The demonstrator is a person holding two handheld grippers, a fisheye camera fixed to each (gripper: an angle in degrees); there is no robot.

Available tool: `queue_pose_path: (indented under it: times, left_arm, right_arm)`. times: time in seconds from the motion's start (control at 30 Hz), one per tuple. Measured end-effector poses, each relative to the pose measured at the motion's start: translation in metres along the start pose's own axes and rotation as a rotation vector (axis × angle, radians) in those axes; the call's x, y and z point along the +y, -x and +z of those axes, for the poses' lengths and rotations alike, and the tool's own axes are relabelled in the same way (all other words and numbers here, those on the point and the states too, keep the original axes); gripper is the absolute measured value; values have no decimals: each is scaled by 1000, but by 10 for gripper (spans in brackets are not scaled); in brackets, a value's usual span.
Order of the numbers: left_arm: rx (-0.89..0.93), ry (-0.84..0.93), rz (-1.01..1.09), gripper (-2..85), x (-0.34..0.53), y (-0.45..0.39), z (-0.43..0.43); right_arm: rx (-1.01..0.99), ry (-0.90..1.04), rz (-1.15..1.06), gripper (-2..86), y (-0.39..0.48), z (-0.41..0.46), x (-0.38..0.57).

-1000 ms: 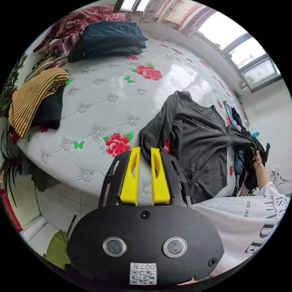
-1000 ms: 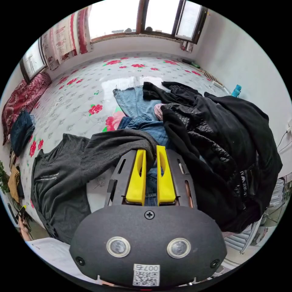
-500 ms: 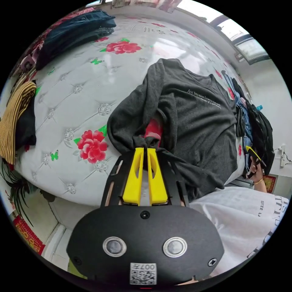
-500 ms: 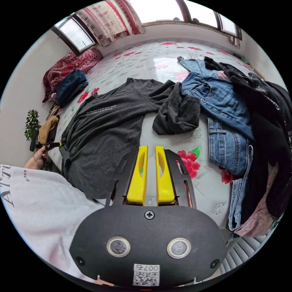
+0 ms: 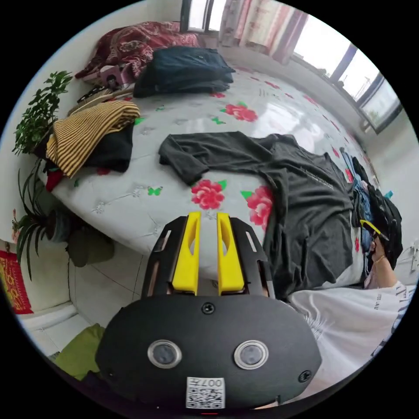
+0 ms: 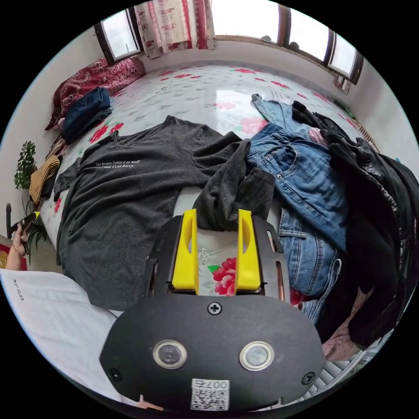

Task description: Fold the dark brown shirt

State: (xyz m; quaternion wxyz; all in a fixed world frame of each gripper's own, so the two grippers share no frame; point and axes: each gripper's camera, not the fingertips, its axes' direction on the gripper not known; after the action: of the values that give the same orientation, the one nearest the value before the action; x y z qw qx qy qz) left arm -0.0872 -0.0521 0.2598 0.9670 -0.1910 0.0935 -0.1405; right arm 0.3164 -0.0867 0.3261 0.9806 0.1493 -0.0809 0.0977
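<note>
Dark brown shirt (image 6: 144, 183) laid face-up on bed (image 5: 144, 205), left sleeve (image 5: 205, 152) spread flat, right sleeve (image 6: 235, 192) bunched. No fold made yet. Left gripper (image 5: 208, 218) nearly clenched, empty; right gripper (image 6: 217, 216) released at bunched sleeve.

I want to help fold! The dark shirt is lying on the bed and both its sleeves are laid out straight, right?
Not quite. The dark shirt is lying on the bed, but only one sleeve is straight, as the left gripper view shows. The other sleeve is bunched up beside the jeans, as the right gripper view shows.
</note>
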Motion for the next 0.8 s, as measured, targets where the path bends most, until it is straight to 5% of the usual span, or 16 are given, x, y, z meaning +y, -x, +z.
queue_pose_path:
  times: [0.2, 0.3, 0.4, 0.6, 0.8]
  left_arm:
    - [76, 147, 208, 89, 59, -68, 40]
    - [36, 171, 294, 99, 65, -79, 45]
    - [-43, 233, 328, 102, 64, -84, 64]
    - [-89, 266, 369, 14, 59, -75, 70]
    - [315, 211, 237, 2, 33, -15, 42]
  right_arm:
    - [109, 93, 65, 54, -23, 13, -31]
    - [307, -152, 277, 53, -75, -51, -24]
    - [168, -213, 386, 60, -122, -94, 1]
    - [-385, -68, 80, 76, -56, -57, 92]
    - [-299, 124, -189, 97, 48, 6, 157]
